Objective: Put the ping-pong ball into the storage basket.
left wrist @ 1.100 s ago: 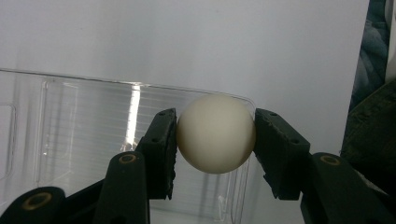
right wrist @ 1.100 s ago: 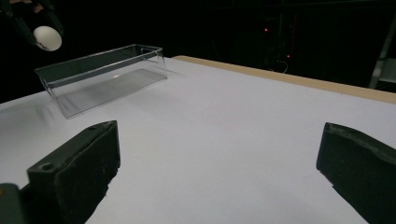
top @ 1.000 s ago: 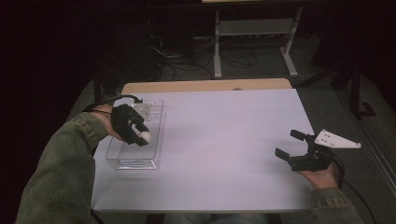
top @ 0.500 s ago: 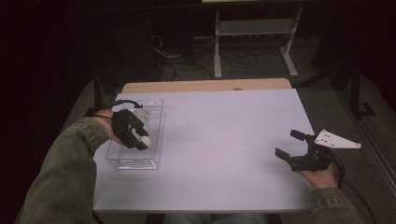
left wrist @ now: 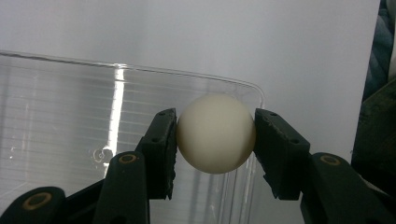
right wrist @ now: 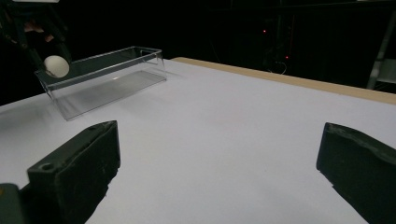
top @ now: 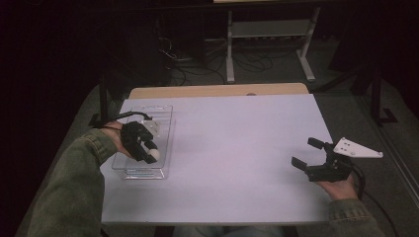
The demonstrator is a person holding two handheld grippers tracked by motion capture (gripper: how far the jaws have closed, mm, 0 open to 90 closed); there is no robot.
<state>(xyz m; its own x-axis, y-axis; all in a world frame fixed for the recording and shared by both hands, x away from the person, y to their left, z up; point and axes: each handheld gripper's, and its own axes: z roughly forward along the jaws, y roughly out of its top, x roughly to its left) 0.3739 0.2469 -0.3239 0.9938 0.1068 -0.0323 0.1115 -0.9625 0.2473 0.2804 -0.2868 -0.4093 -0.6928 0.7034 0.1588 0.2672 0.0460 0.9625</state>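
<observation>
Work in hand: carrying a white ball (left wrist: 216, 133) into a clear plastic bin (top: 129, 168).
Left tongs (top: 148, 153): clenched on the ball, one pad on each side of it, no gap visible in the left gripper view.
Right tongs (top: 308, 153): released, jaws wide apart, nothing between them, hovering at about 4 o'clock on the table (top: 237, 148).
Place of the ball: at about 9 o'clock on the table, over the near end of the bin, close to its near corner; not yet resting on the bin floor, as far as visible.
Done: ball picked up and brought over the bin.
Left: lowering a little more, probably, then letting go.
Ball direction: round, so no long axis and no pointing side.
Bin long axis: from 6 toward 12 o'clock, open side up.
</observation>
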